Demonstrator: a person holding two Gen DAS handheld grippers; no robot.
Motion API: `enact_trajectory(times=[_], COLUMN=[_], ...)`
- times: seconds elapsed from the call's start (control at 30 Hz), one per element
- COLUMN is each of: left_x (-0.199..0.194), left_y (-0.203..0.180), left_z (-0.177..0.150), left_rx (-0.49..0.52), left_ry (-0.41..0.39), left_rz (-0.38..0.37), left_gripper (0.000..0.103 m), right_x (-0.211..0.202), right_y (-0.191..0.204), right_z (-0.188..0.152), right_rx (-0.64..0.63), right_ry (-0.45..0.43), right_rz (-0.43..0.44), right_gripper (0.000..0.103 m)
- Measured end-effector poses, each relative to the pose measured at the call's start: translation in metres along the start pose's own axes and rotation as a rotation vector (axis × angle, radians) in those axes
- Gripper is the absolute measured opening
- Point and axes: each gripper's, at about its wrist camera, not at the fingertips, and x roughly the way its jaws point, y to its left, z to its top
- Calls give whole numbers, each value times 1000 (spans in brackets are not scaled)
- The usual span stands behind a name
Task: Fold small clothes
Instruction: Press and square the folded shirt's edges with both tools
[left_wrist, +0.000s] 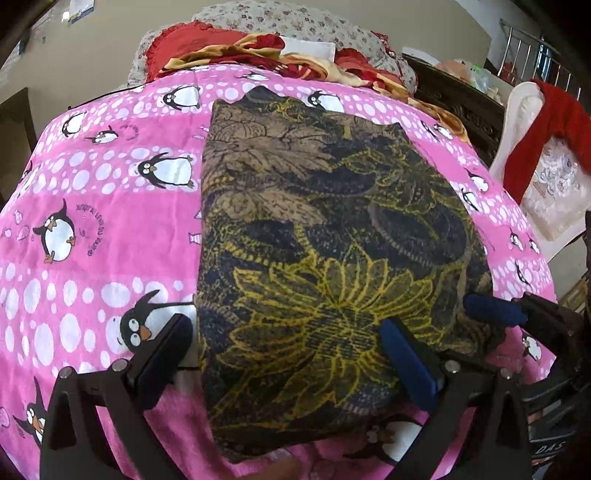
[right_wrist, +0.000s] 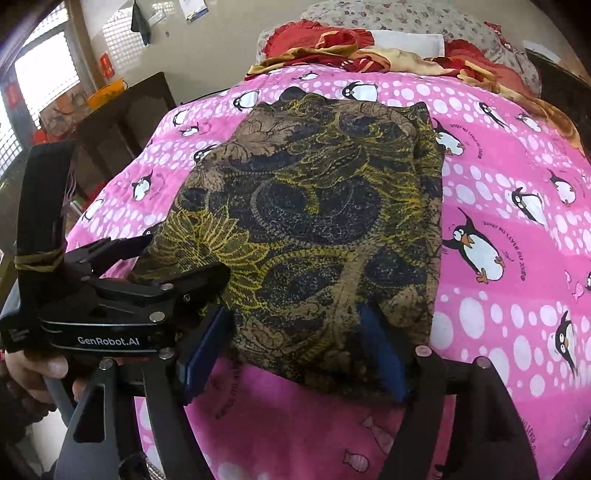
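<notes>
Between each tool's (left_wrist: 291, 354) (right_wrist: 295, 354) parted jaws lies the folded cloth's (left_wrist: 332, 240) near edge, unclamped.

A pink blanket (left_wrist: 110, 206) printed with penguins and white dots covers the bed. At its far end lie a red and gold bedspread (left_wrist: 236, 51), bunched up, and a floral pillow (left_wrist: 295, 22). Beside the bed a white chair (left_wrist: 517, 122) carries a red cloth (left_wrist: 546, 122), and a dark wooden cabinet (right_wrist: 122, 122) bears an orange bowl (right_wrist: 107, 94).
</notes>
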Motion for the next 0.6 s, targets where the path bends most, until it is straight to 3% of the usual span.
enact_trajectory(times=[0.27,0.47,0.6], left_x=[-8,-7,-5], left_y=[-7,-6,-6], left_z=[-6,-5,-5], left_rx=[-2,-19,-28], left_ry=[20,42,47], left_rz=[68,72,74], left_gripper=[103,103,103], right_x=[-8,-29,-53], right_y=[4,-6,-2], right_z=[-4,-6,13], right_rx=[-68,-24,-44], right_ry=[43,41,-93], right_rz=[-24,-48,-203], right_gripper=[74,55,54])
